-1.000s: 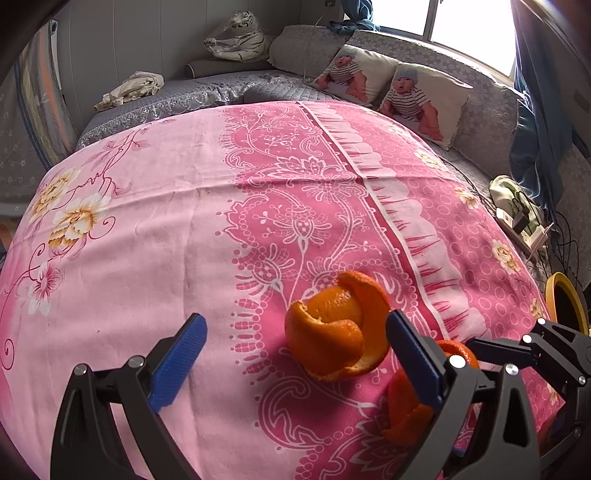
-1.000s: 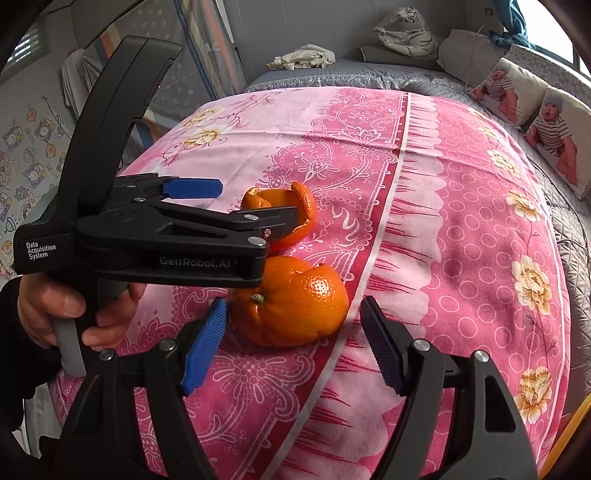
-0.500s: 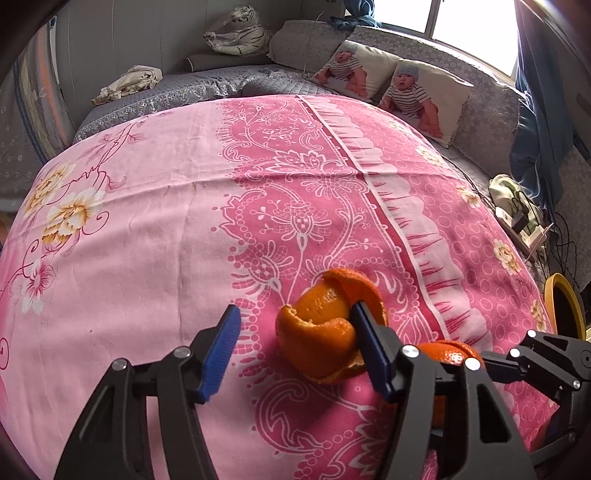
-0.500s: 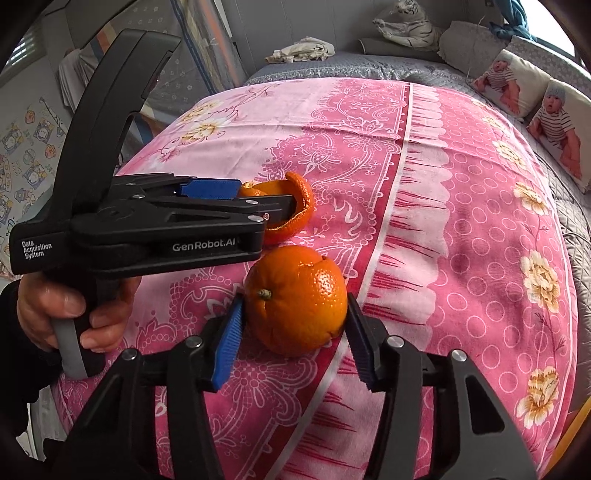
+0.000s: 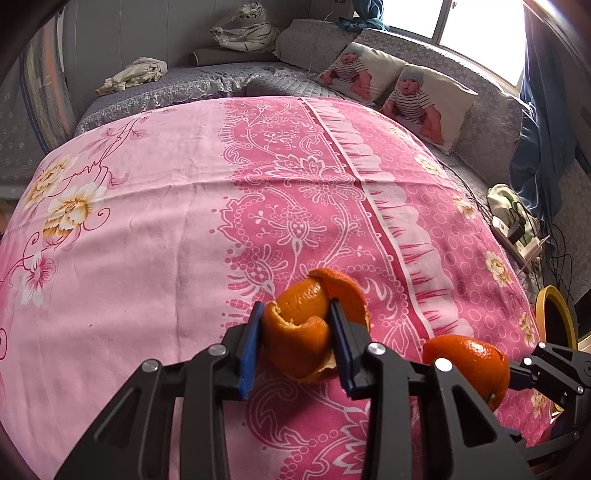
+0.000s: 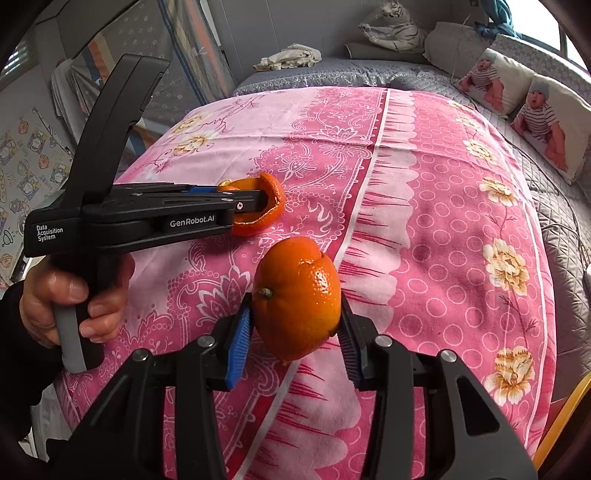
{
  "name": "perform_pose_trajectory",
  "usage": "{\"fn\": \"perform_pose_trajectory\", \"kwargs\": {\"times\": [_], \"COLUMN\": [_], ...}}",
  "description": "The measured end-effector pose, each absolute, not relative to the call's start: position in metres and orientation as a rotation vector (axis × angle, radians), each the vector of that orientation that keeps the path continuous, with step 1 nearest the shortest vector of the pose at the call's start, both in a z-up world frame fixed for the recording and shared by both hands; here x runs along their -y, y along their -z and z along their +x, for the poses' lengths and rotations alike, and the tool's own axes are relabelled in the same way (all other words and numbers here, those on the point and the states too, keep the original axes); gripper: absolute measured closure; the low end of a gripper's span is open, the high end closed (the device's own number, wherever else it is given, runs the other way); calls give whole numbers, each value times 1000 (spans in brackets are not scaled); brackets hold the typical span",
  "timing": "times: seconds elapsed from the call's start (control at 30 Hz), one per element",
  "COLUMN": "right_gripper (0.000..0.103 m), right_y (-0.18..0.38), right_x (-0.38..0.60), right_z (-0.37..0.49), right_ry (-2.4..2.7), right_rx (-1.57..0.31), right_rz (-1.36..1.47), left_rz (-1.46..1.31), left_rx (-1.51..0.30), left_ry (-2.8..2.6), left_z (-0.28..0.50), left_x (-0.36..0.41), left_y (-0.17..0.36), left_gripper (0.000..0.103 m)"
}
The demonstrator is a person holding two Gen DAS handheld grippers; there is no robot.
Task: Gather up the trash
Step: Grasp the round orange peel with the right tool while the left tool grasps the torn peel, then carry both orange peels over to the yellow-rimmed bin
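A curled orange peel (image 5: 306,328) lies on the pink bedspread (image 5: 147,240). My left gripper (image 5: 295,347) is shut on it, blue pads pressed to both sides. It also shows in the right wrist view (image 6: 262,206), held by the left gripper (image 6: 236,201). A rounder, nearly closed orange peel (image 6: 299,299) is squeezed between the pads of my right gripper (image 6: 295,332) and is lifted a little off the spread. That peel shows in the left wrist view (image 5: 469,362) at the lower right.
A yellow-rimmed bin (image 5: 554,321) stands off the bed's right edge. Baby-print pillows (image 5: 424,96), a plush tiger (image 5: 243,33) and a crumpled cloth (image 5: 133,74) lie on the grey bedding beyond. A charger and cables (image 5: 517,229) sit at the right.
Both grippers have closed from open: the left onto the curled peel, the right onto the rounder peel, which has risen a little off the spread.
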State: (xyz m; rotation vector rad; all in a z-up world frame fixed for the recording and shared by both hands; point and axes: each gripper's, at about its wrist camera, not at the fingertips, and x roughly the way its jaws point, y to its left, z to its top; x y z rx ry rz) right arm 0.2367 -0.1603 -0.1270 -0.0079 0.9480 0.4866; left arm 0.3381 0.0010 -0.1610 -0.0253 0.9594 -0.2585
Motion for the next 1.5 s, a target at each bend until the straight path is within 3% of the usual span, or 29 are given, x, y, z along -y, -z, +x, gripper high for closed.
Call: {"fn": "perform_pose_trajectory", "kwargs": {"times": [0.8,1.5], "right_gripper": [63,63], "right_y": [99,73], "right_x": [258,373], "right_z": [197,161], "right_ry": [-314,-72], "right_rx": [-865,-721], "right_rz": [142,297], "left_rz": [-17,19], "left_rx": [-839,-727], "left_ry": [346,540], "left_z": [288,244], "left_x": [35,131], "left_y": [106,66], "left_gripper": [71,71]}}
